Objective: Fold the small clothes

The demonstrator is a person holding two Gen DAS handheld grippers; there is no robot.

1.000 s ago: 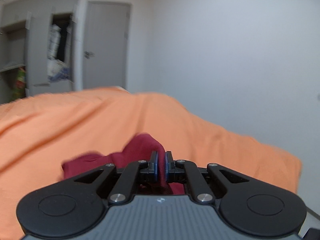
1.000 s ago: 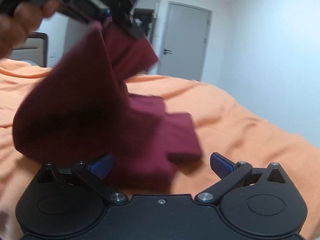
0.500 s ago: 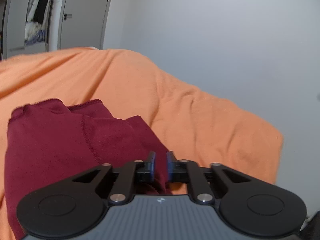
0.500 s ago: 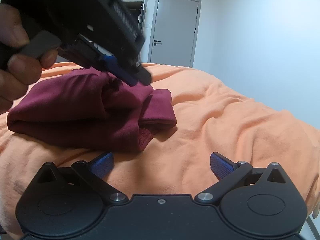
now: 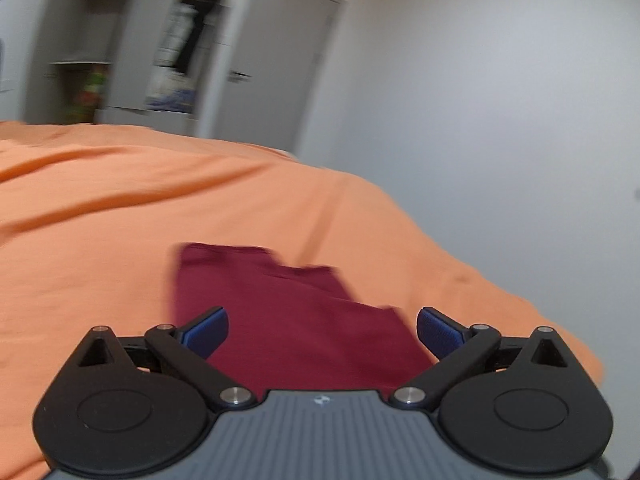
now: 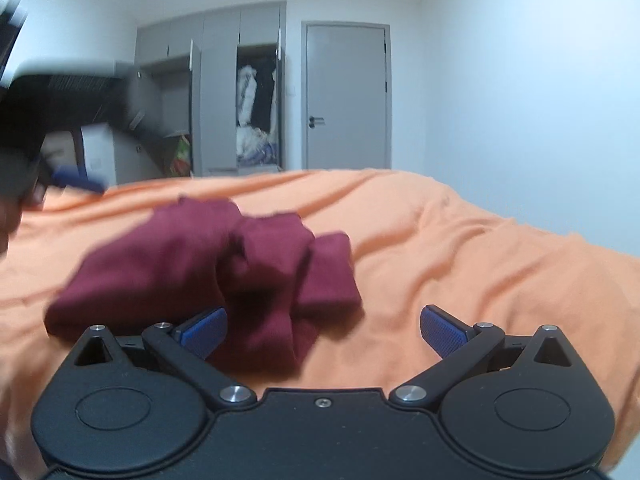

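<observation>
The maroon garment (image 6: 208,264) lies bunched in folds on the orange bedspread (image 6: 460,248). The left gripper (image 5: 322,332) hangs above it, jaws spread wide and empty. The right gripper (image 6: 323,330), also wide and empty, sits near the garment's right edge.

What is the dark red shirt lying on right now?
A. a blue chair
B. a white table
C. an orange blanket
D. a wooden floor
C: the dark red shirt lies bunched on the orange blanket, and neither the open left gripper nor the open right gripper is holding it.
</observation>
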